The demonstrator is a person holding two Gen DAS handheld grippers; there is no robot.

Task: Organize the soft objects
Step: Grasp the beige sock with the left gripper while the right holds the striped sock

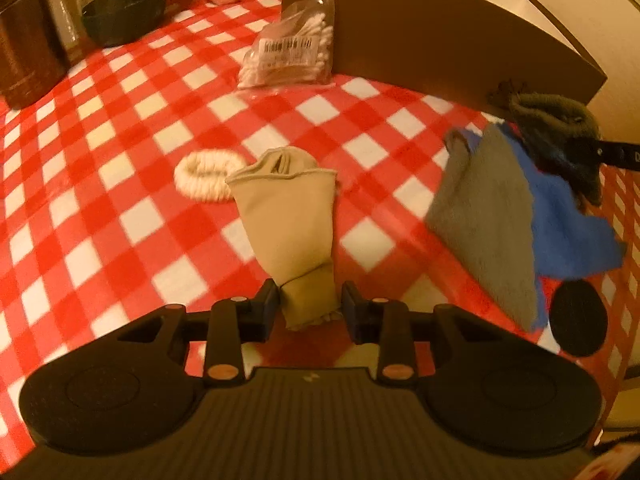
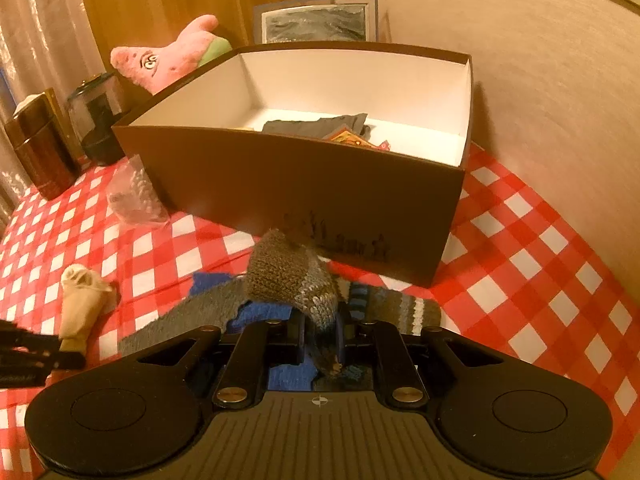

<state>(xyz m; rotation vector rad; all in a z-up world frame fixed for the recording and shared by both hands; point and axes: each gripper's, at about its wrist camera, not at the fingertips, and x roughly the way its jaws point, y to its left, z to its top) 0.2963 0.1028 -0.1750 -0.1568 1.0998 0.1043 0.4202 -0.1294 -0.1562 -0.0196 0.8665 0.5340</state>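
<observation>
My left gripper (image 1: 309, 300) is shut on the end of a beige sock (image 1: 289, 216), which stands up from it over the checked tablecloth. The sock also shows in the right wrist view (image 2: 80, 300). My right gripper (image 2: 320, 328) is shut on a grey knitted sock (image 2: 288, 272), lifted in front of the brown box (image 2: 304, 192). In the left wrist view that sock (image 1: 560, 124) hangs at the right. A grey and blue cloth (image 1: 496, 216) lies under it. A cream hair scrunchie (image 1: 204, 176) lies behind the beige sock.
The box holds a dark folded cloth (image 2: 316, 126) and a colourful item. A bag of cotton swabs (image 1: 292, 52) leans by the box. A pink plush toy (image 2: 168, 60), a dark jar (image 2: 100, 116) and a brown canister (image 2: 40, 148) stand at the back left. A striped sock (image 2: 400, 308) lies by my right gripper.
</observation>
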